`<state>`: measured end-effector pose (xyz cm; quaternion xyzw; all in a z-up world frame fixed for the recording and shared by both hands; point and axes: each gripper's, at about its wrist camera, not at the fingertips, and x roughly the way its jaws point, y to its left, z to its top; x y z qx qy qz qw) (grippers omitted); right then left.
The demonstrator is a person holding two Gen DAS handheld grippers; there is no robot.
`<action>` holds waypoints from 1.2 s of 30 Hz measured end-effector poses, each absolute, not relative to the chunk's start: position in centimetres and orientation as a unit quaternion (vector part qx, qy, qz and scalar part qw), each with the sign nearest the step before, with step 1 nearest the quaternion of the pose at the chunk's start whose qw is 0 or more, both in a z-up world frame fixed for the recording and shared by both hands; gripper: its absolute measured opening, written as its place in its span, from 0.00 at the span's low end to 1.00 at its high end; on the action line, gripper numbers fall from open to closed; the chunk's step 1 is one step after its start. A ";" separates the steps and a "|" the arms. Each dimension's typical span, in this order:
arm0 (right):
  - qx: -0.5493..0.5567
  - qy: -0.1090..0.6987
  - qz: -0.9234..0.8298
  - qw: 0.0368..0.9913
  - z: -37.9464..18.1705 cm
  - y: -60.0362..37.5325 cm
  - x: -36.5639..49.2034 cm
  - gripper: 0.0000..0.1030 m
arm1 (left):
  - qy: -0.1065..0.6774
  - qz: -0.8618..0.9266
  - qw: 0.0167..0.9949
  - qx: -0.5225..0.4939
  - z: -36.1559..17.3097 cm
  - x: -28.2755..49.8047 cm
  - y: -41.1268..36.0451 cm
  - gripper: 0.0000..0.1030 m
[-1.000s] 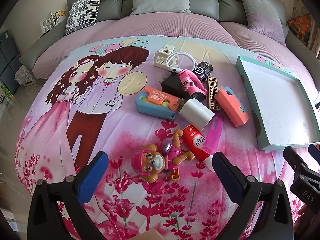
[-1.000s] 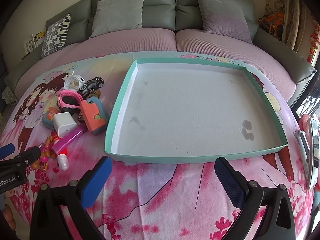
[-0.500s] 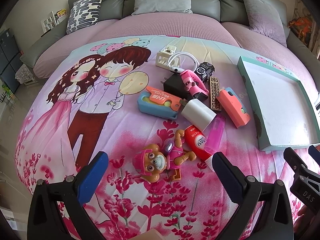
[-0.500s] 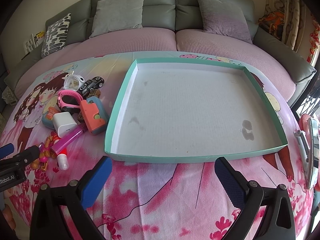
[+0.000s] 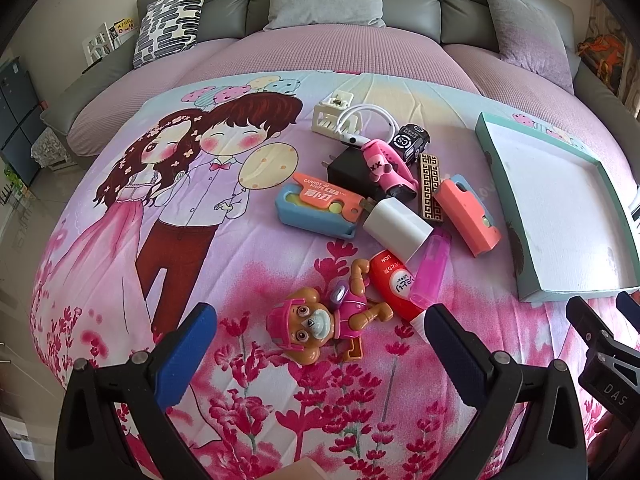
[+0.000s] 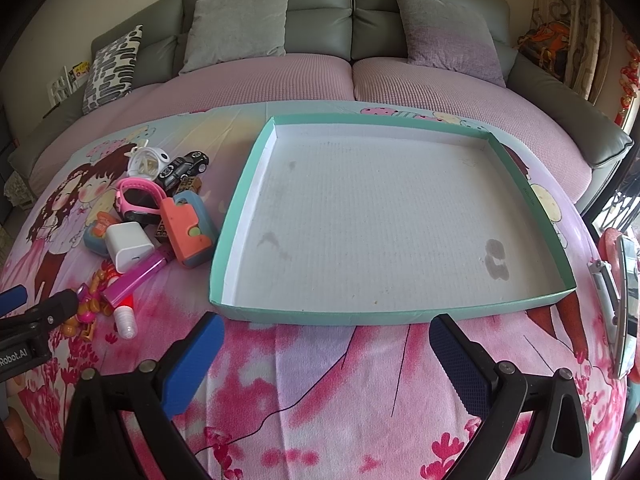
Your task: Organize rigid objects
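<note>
A pile of small rigid objects lies on the cartoon-print cloth: a pink puppy figure [image 5: 316, 326], a red tube [image 5: 394, 284], a pink lighter [image 5: 430, 270], a white charger [image 5: 396, 226], a coral-and-blue case [image 5: 466, 216], a carrot knife [image 5: 316, 204], a pink watch [image 5: 386, 168] and a black toy car [image 5: 410, 142]. My left gripper [image 5: 318, 344] is open, its fingers either side of the puppy figure. My right gripper [image 6: 326, 350] is open just before the near wall of the shallow teal tray [image 6: 248, 184], which holds nothing.
A grey sofa with cushions [image 6: 238, 26] runs along the far side. A white holder with a coiled cable [image 5: 332, 118] and a black plug [image 5: 352, 170] sit at the back of the pile. A metal-and-red object [image 6: 618, 300] stands at the right edge.
The left gripper has crept forward a little toward the puppy figure. The right gripper and the tray have not moved.
</note>
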<state>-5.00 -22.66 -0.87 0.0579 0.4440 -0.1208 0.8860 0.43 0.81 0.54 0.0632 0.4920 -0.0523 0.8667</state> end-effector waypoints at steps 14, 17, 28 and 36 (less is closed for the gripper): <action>0.050 0.427 -0.091 0.898 0.0 -21.1 -4.8 1.00 | 0.472 -0.016 0.882 0.008 1.9 0.7 4.1 1.00; 0.045 0.419 -0.068 0.905 0.6 -19.5 -4.3 1.00 | 0.461 0.010 0.887 -0.033 2.3 0.9 6.8 1.00; 0.048 0.432 0.039 0.900 0.1 -12.2 -1.1 0.96 | 0.473 0.043 0.874 -0.106 -0.2 1.8 11.3 1.00; 0.078 0.454 0.053 0.886 -1.7 -11.0 1.3 0.70 | 0.482 0.058 0.869 -0.095 -1.4 2.2 11.4 1.00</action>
